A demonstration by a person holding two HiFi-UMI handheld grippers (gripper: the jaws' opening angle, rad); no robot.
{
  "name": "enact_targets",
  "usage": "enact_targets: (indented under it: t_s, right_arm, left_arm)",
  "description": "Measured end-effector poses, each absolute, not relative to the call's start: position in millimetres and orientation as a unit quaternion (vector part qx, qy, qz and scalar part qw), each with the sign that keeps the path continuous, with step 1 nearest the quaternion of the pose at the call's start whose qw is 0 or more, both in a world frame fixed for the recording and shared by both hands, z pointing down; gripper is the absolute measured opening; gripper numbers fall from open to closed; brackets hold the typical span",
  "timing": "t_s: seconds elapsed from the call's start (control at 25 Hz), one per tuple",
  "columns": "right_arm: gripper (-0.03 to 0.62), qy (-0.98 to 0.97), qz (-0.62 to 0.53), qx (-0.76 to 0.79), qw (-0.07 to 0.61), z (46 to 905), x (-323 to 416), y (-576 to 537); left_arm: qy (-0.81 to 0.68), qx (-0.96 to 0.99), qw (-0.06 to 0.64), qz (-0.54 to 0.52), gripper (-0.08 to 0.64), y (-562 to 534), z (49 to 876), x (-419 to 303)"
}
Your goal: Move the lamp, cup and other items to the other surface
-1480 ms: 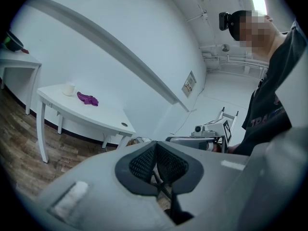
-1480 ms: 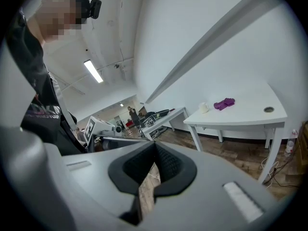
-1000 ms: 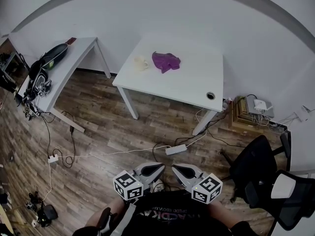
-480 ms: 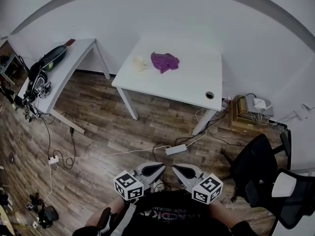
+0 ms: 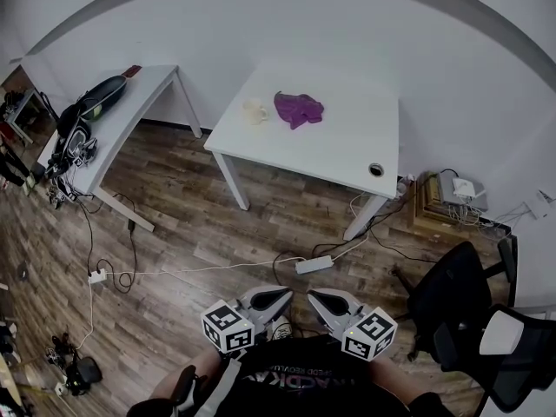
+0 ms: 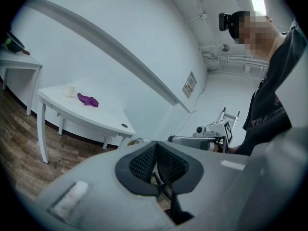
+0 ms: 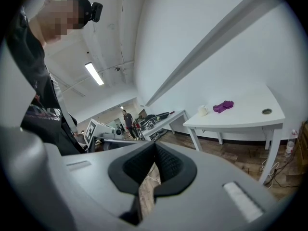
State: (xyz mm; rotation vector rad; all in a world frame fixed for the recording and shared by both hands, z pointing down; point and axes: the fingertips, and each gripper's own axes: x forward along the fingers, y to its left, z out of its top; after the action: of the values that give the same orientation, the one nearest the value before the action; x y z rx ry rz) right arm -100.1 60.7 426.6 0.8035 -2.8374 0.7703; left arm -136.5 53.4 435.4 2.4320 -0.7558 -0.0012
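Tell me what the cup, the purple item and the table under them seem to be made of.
The cup: pale cream, smooth, likely ceramic or plastic; too small to settle.
The purple item: soft fabric, by its crumpled folds.
The table: matte white top, probably laminate or painted board.

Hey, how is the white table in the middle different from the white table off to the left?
The middle table is mostly bare, holding only a cup and a purple cloth; the left table is crowded with a dark bag and tangled cables. The middle table has a round cable hole; none shows on the left table. Both are white with white legs.
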Motion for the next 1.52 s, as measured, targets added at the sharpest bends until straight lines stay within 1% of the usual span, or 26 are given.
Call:
enact_targets:
  t_s: [0.24,0.4,0.76,1.0,1.2,1.32,1.52]
  right_arm:
    - [0.006,-0.933,0.249,0.255,0.043,419.9,-81.2,54.9]
    - [0.006,-0.937,0.243,0.247,0.048,413.2,-59.4,47.0]
    - [0.029,-0.944,0.240,0.221,0.050,405.1,-4.2,31.3]
    - [0.037,-0.946,0.249,0.199,0.056,408.1,12.6,29.7]
    - [0.044,-0.945,0.249,0.202,0.066,417.0,2.1,19.0]
    - [0.046,-0.944,0.248,0.208,0.060,412.0,-22.6,11.3]
    - [0.054,-0.950,0.231,0.207,0.044,401.6,-85.0,3.9]
  left_arm:
    - [-0.307,0.905,0.296,-0.011,0.003,51.7,433.0,-125.3]
    - [-0.325,0.898,0.297,-0.019,0.003,47.1,430.5,-107.3]
    - [-0.368,0.878,0.302,-0.036,0.003,39.2,428.7,-58.9]
    - [-0.411,0.858,0.305,-0.052,0.003,41.9,428.0,-51.0]
    - [-0.422,0.851,0.309,-0.054,0.003,45.0,434.4,-69.6]
    - [-0.435,0.848,0.300,-0.053,0.003,48.6,428.5,-104.2]
    - [-0.463,0.839,0.281,-0.053,0.003,56.0,427.4,-172.6]
